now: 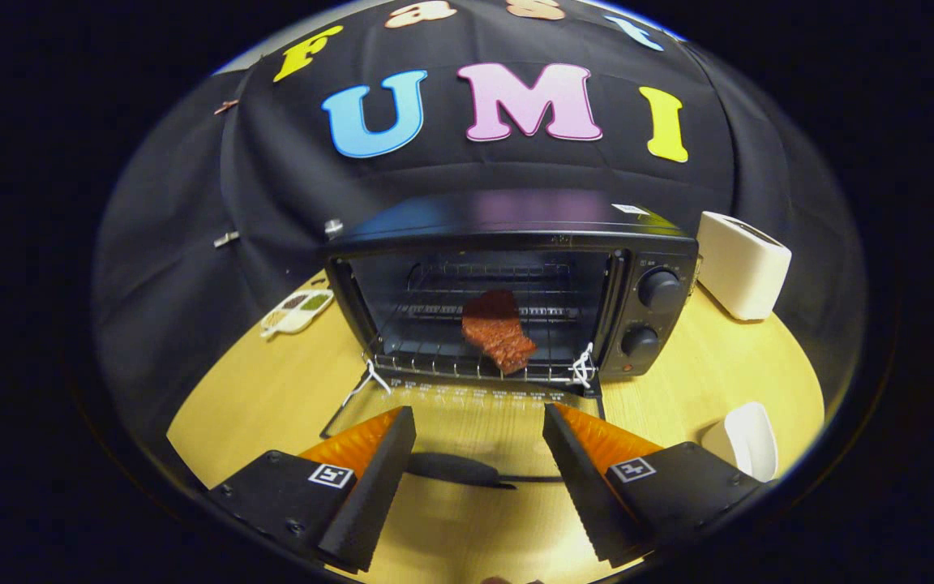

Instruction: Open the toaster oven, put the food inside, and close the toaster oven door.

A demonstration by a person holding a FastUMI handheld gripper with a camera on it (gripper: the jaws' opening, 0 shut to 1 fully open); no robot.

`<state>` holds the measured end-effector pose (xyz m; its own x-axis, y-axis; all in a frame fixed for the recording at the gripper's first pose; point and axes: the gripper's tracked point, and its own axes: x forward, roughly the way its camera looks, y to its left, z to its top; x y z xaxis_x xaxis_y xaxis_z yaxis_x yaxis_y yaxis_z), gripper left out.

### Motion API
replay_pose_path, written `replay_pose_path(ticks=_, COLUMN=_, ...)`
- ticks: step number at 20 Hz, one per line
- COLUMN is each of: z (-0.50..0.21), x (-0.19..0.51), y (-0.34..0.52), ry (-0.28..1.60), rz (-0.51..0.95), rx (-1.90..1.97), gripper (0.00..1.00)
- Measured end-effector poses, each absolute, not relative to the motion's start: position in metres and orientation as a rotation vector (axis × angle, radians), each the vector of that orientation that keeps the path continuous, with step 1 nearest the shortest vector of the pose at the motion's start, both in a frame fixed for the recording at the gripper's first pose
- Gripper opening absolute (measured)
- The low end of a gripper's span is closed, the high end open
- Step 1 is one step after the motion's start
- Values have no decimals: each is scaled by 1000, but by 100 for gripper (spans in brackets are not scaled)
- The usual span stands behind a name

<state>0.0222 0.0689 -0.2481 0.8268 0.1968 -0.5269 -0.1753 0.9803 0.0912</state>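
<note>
The wooden table point(272, 397) carries the toaster oven point(516, 284), its glass door point(467, 430) dropped flat toward you. The reddish-brown food point(498, 331) lies on the wire rack point(434, 357) inside. Your gripper point(479, 426) is level above the lowered door, fingers spread wide, holding nothing, the door handle point(451, 468) between them.

A wooden table point(272, 397) carries the toaster oven point(516, 243), white toaster point(743, 264), seasoning tray point(297, 311) and cup point(747, 438).

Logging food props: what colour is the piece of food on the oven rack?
Reddish-brown, like cooked meat, seen best in the gripper view; the open tongs hold nothing.
</note>
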Motion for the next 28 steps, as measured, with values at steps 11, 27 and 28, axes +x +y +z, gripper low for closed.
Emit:
replay_pose_path(ticks=11, z=-304, x=-38, y=59, ry=745, rz=188, rx=-36, gripper=99)
replay_pose_path(ticks=27, z=-346, x=4, y=71, ry=776, rz=190, rx=-52, gripper=99)
replay_pose_path(ticks=28, z=-344, x=5, y=71, ry=779, rz=201, rx=-72, gripper=99)
